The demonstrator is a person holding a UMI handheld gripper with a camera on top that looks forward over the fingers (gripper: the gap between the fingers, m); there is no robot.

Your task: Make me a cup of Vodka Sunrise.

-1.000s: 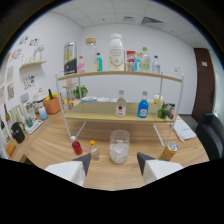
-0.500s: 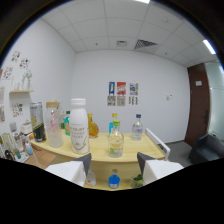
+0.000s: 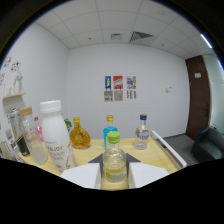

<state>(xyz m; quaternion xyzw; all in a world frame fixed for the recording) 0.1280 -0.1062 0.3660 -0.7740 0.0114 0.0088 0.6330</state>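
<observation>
1. White walls, three posters (image 3: 118, 88) (far back), dark door (image 3: 199, 97) off to the right.
2. Wooden shelf top (image 3: 150, 156) carries bottles beyond the fingers.
3. Gripper (image 3: 114, 172) fingers spread, green-capped bottle (image 3: 114, 159) standing between them; white bottle (image 3: 55, 134) just left.

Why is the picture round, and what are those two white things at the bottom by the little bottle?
The picture comes from a wide-eyed camera riding on a hand-held grabbing tool, so everything looks bent and round. The two white shapes are its fingers. A person carries it; there is no robot arm. A small clear bottle with a green cap stands between the fingers on a wooden shelf; whether they squeeze it I cannot tell. Beside it stands a tall white bottle. Behind are a round amber bottle, a blue bottle and a clear bottle with a blue cap. Posters hang on the far wall.
</observation>
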